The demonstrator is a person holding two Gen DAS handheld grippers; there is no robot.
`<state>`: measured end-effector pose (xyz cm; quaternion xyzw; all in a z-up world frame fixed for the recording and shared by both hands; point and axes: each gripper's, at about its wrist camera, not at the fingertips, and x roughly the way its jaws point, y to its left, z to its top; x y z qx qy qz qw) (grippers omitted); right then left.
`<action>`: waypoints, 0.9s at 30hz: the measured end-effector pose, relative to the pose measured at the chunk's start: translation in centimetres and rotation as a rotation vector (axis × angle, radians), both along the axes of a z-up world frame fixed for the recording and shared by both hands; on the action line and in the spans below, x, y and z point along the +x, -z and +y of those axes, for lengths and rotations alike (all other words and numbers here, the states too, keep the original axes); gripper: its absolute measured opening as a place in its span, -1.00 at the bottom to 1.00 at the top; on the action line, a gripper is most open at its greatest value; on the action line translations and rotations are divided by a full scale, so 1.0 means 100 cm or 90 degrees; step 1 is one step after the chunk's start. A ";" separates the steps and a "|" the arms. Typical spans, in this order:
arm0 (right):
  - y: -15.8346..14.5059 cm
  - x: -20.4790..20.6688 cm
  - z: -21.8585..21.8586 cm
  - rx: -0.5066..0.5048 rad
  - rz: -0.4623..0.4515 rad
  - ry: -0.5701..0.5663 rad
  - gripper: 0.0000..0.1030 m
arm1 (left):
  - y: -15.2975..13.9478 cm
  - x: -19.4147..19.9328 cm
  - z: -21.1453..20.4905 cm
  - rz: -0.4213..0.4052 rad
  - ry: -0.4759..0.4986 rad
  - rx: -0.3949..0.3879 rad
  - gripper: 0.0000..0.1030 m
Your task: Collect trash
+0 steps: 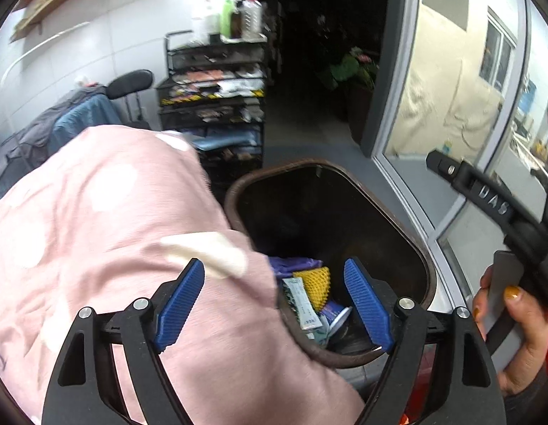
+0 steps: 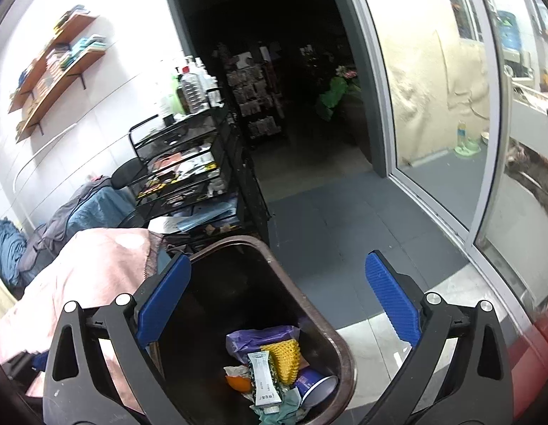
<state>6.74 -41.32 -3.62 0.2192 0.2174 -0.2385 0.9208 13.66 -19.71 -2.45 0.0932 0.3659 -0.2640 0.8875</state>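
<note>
- Left gripper wide open, nothing between its pads, above the bin
- Right gripper open, empty
- Yellow net, cup inside, pink cloth left

The bin is standing open-mouthed, its far half lying empty above the trash piled at the near end. A pink cloth is draping over the bin's left rim, crowding that side. A black rack is blocking the far left. Bare floor is lying open to the far right, the glass door bounding it.
</note>
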 end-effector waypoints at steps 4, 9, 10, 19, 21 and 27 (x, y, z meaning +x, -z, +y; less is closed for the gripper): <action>-0.005 0.001 0.020 -0.031 -0.014 -0.026 0.89 | -0.012 -0.012 0.025 -0.046 -0.037 -0.005 0.64; -0.011 -0.002 0.046 -0.068 -0.034 -0.053 0.89 | -0.022 -0.029 0.053 -0.086 -0.075 -0.015 0.72; -0.012 -0.002 0.052 -0.072 -0.039 -0.064 0.89 | -0.024 -0.033 0.060 -0.093 -0.084 -0.019 0.74; -0.020 -0.009 0.113 -0.127 -0.072 -0.129 0.89 | -0.036 -0.059 0.115 -0.163 -0.164 -0.032 0.82; -0.020 -0.015 0.126 -0.133 -0.088 -0.139 0.89 | -0.039 -0.064 0.126 -0.181 -0.181 -0.037 0.86; -0.020 -0.029 0.164 -0.167 -0.098 -0.176 0.89 | -0.042 -0.084 0.160 -0.216 -0.221 -0.060 0.89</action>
